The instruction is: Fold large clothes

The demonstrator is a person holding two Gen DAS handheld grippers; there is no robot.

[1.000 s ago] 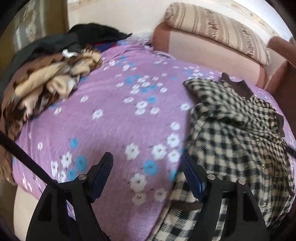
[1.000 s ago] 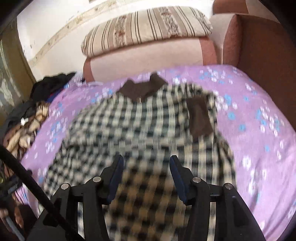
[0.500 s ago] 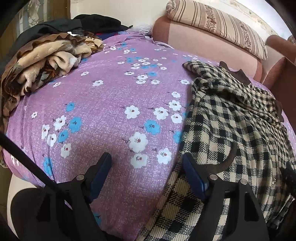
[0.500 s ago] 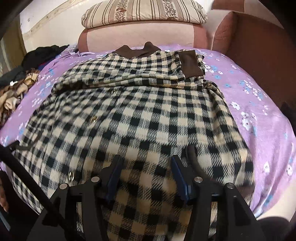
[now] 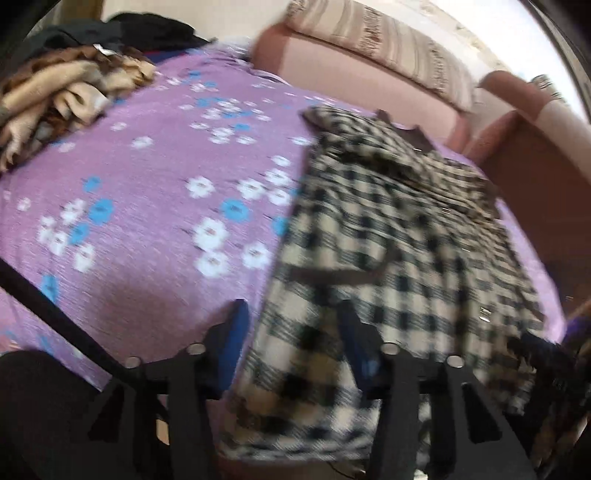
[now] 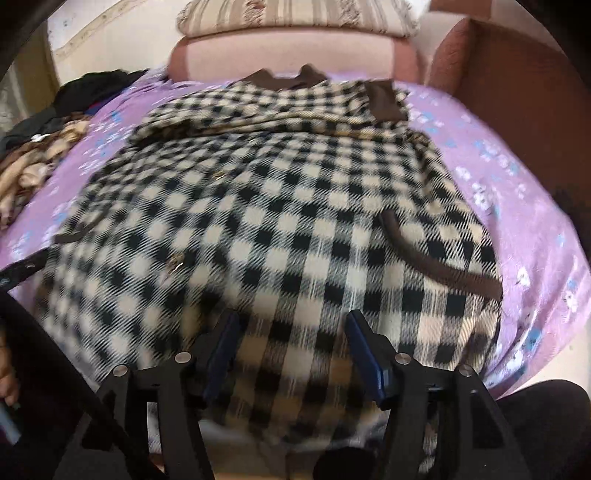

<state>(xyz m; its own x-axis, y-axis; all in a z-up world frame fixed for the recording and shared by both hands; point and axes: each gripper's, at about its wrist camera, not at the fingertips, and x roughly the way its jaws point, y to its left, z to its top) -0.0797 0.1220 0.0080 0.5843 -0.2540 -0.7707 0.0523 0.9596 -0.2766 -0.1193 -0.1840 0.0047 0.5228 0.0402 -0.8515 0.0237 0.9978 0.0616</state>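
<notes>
A black-and-cream checked coat (image 6: 280, 206) with brown collar and cuffs lies spread on the purple flowered bed cover (image 5: 147, 206), collar toward the far sofa back. Its hem hangs over the near edge. It also shows in the left wrist view (image 5: 399, 236), right of centre. My left gripper (image 5: 295, 328) is open, its jaws either side of the coat's near left hem corner. My right gripper (image 6: 291, 332) is open over the middle of the hem. Neither grips cloth.
A heap of tan, brown and black clothes (image 5: 62, 88) lies at the far left of the bed. A striped cushion (image 6: 295, 14) sits on the pink sofa back (image 6: 288, 55). A brown armrest (image 6: 517, 96) stands at the right.
Both grippers have drawn back toward the near edge of the bed. The left one has shifted right, so the coat's hem corner now lies between its jaws.
</notes>
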